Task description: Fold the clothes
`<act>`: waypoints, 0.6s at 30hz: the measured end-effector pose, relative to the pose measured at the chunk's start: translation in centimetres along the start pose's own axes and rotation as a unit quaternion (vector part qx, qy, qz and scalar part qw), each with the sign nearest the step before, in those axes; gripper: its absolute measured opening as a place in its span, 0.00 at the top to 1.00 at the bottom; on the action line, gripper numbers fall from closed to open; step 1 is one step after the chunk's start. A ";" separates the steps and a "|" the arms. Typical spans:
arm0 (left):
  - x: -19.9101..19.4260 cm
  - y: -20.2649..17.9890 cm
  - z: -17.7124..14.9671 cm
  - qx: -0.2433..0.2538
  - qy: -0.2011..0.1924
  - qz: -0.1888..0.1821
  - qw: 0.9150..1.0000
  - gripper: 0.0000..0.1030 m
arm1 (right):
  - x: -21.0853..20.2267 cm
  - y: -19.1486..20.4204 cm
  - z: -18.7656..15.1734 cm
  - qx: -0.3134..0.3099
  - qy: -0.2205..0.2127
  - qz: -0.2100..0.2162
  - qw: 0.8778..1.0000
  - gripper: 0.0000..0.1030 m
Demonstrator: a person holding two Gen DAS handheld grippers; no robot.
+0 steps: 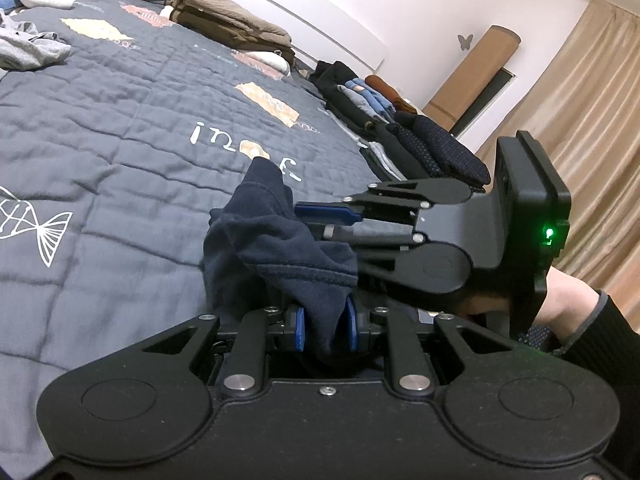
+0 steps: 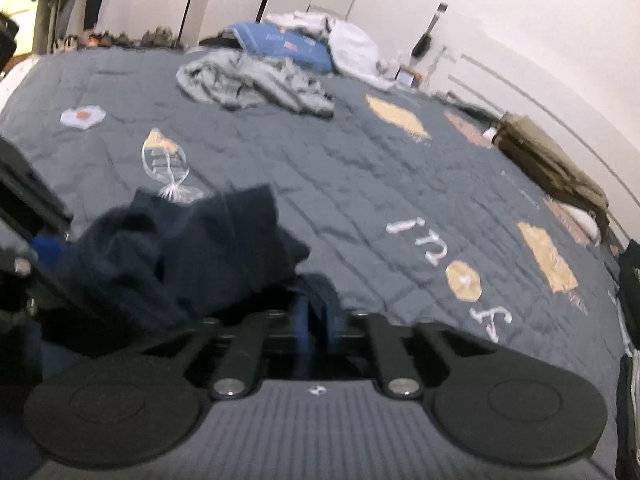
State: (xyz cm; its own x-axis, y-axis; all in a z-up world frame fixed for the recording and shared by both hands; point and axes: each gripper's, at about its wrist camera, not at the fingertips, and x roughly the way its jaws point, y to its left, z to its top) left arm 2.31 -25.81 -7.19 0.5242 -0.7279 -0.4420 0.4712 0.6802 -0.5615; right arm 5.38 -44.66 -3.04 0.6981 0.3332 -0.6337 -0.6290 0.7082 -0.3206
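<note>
Both claws pinch one dark navy garment [image 1: 276, 248] above the quilted bed [image 1: 120, 120]: left claw [image 1: 323, 326] at lower centre, right claw [image 1: 320, 220] entering from frame right.

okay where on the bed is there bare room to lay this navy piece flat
The quilt is bare in the middle, between the crumpled grey garment and the stitched lettering. The far edge is crowded: folded olive clothes and a row of folded stacks.
</note>
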 end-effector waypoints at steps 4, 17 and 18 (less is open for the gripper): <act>-0.1 0.1 0.0 -0.002 0.001 -0.003 1.000 0.81 | 0.6 -0.9 0.4 0.019 -0.003 -0.001 1.000 0.98; -0.1 0.2 0.0 -0.006 0.003 -0.001 1.000 0.81 | 3.9 -7.2 -2.3 0.315 0.004 0.082 0.946 0.96; -0.1 0.2 0.0 -0.006 0.003 -0.001 1.000 0.81 | 3.8 -7.3 -2.2 0.322 0.002 0.085 0.943 0.95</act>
State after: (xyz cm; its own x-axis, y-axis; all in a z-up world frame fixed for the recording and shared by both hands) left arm 2.41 -25.59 -7.26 0.5194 -0.7300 -0.4442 0.4639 0.6774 -0.5709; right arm 11.84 -49.94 -4.67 0.6034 0.4745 -0.6409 -0.3923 0.8764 0.2795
